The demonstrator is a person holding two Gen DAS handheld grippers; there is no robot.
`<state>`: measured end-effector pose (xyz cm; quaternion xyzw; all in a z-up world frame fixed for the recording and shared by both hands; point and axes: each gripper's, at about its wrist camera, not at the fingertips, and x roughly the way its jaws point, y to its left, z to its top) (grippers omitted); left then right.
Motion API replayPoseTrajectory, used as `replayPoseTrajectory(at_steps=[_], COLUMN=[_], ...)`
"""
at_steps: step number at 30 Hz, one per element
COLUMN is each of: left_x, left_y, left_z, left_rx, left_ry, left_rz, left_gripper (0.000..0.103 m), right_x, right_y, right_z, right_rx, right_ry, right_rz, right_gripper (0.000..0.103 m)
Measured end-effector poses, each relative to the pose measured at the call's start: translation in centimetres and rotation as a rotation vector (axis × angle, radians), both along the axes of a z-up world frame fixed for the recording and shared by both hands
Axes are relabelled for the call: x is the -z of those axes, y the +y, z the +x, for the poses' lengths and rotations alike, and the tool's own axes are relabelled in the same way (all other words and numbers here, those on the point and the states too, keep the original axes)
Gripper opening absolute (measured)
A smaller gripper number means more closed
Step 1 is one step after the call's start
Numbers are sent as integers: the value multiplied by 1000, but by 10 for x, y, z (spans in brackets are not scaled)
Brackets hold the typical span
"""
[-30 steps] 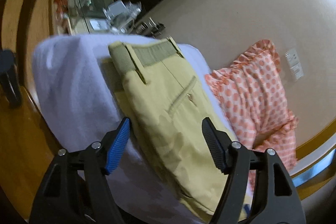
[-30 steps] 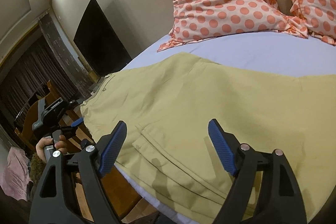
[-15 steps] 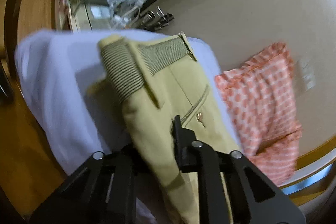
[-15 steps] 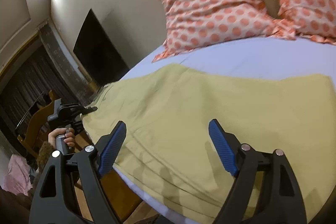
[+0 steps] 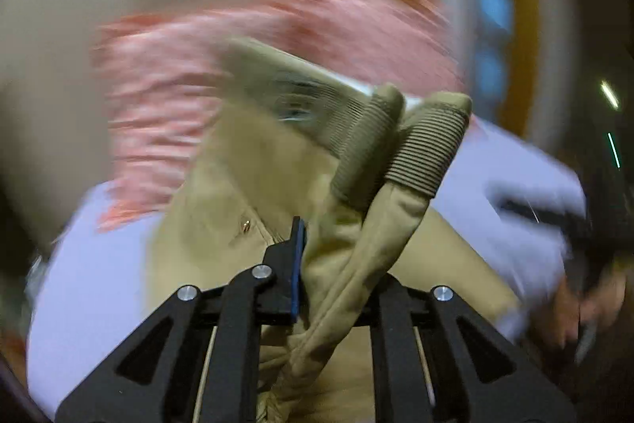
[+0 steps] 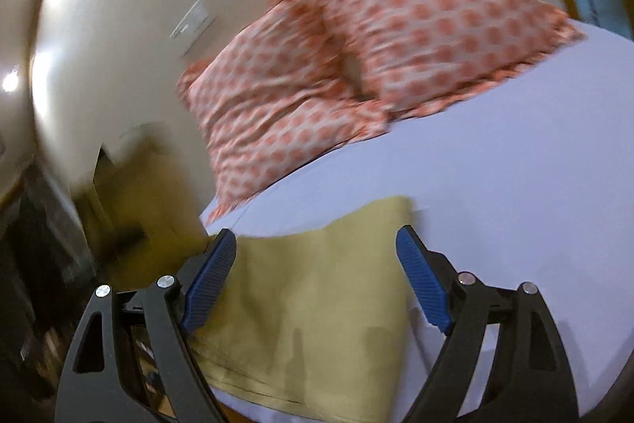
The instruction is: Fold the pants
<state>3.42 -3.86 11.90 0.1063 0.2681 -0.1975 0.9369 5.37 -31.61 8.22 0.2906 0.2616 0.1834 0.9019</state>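
Observation:
The khaki pants (image 5: 277, 161) lie on a lavender bed sheet (image 5: 95, 288). My left gripper (image 5: 337, 288) is shut on the pants near their ribbed elastic waistband (image 5: 424, 145) and holds that end lifted above the bed. In the right wrist view the leg end of the pants (image 6: 317, 304) lies flat on the sheet (image 6: 515, 205) near the bed's front edge. My right gripper (image 6: 313, 284) is open just above the leg end, its blue pads (image 6: 206, 288) on either side of the cloth. A blurred raised part of the pants (image 6: 154, 217) shows at the left.
Two pink polka-dot pillows (image 6: 356, 46) lean against the beige wall (image 6: 119, 26) at the head of the bed; they show blurred in the left wrist view (image 5: 237, 46). A hand (image 5: 586, 308) shows at the right edge. Dark furniture (image 6: 35, 244) stands left of the bed.
My left gripper closed on the waistband end and lifted it, swinging toward the pillows. My right gripper moved along the pants to the leg end and stayed open.

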Motion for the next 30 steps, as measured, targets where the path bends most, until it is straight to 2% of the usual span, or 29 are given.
replayPoseTrajectory(at_steps=[1,3,4,7,8,9,11,13,15,17,19,20,21,23,26,27,28,29,30], left_x=[22,60,73,89,87,83,70,55,40,31,34,39,49,67,88,89,89,90,90], left_y=[-28,-64,-72,-83,-81,-76,-57,-32,-3,49,103,123,141,155,157,156,153,150,148], left_z=[-5,-13,-19,-37,-39,-41,-48,-57,-57,-36,-7,7,28,57,88,91,91,94,93], left_rx=[83,182,195,169,169,170,185,192,172,33,-108,-159,-227,-270,-243,-227,-198,-172,-158], left_ry=[44,114,118,30,34,44,74,98,121,156,226,262,318,407,528,539,545,556,554], left_rz=[45,121,144,233,226,213,149,58,-47,-165,-309,-347,-351,-349,-391,-410,-423,-435,-436], left_gripper=[10,10,11,15,16,24,27,44,56,58,65,67,67,66,66,67,65,62,46], right_x=[5,14,23,40,46,52,59,58,59,60,61,62,63,63,62,63,66,71,73], right_y=[-10,-18,-18,-9,-4,3,14,22,25,28,27,25,23,25,28,28,28,26,24], right_z=[1,5,10,22,26,32,37,37,40,40,40,40,40,39,41,41,43,47,50], right_rx=[15,3,-17,-55,-66,-79,-95,-91,-93,-94,-102,-103,-105,-112,-104,-106,-131,-187,-208], right_ry=[21,66,113,197,222,253,282,266,255,245,250,250,247,232,231,228,232,258,268], right_rz=[24,54,62,36,17,-10,-47,-102,-122,-148,-154,-142,-137,-159,-168,-161,-144,-84,-45], right_gripper=[85,85,85,84,83,80,75,71,64,60,49,48,47,47,47,41,22,18,15])
